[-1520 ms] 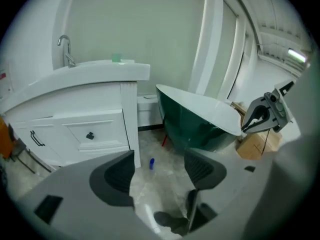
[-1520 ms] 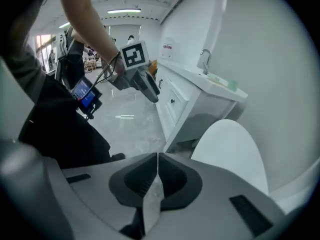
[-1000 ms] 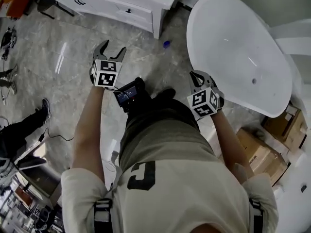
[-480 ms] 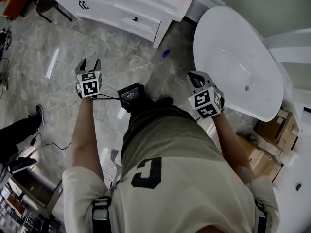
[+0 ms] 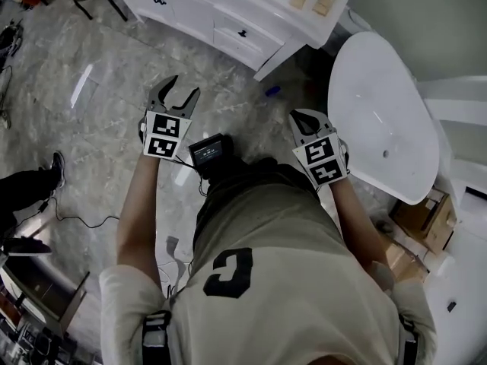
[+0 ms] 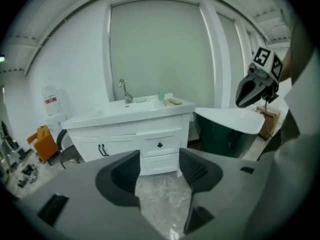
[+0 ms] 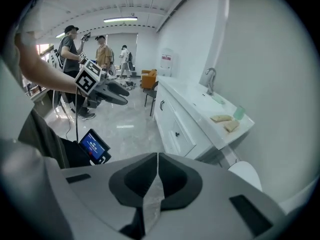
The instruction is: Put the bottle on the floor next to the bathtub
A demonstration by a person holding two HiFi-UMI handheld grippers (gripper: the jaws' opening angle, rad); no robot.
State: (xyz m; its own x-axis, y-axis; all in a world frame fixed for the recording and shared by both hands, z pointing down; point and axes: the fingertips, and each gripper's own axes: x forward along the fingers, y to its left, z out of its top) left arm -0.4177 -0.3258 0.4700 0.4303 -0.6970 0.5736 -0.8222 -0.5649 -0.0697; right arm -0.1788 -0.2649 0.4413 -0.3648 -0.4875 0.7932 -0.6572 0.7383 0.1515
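Grey marbled tile floor (image 5: 99, 120), glossy w/ light streaks. Standing on it: white vanity cabinet w/ black drawer handles (image 5: 228, 23) at top, white oval bathtub (image 5: 380, 112) at right. Small blue object (image 5: 272, 91) lies on the tiles btwn cabinet corner & tub, too small to ID. Brown cardboard boxes (image 5: 423, 217) sit just beside the tub's near end. Thin black cable (image 5: 80, 220) trails at left, near a bystander's dark shoe (image 5: 55, 167).

White vanity (image 5: 217, 14) with faucet (image 6: 125, 90); cardboard boxes (image 5: 426, 217) at right; lit screen (image 5: 207, 152) at waist
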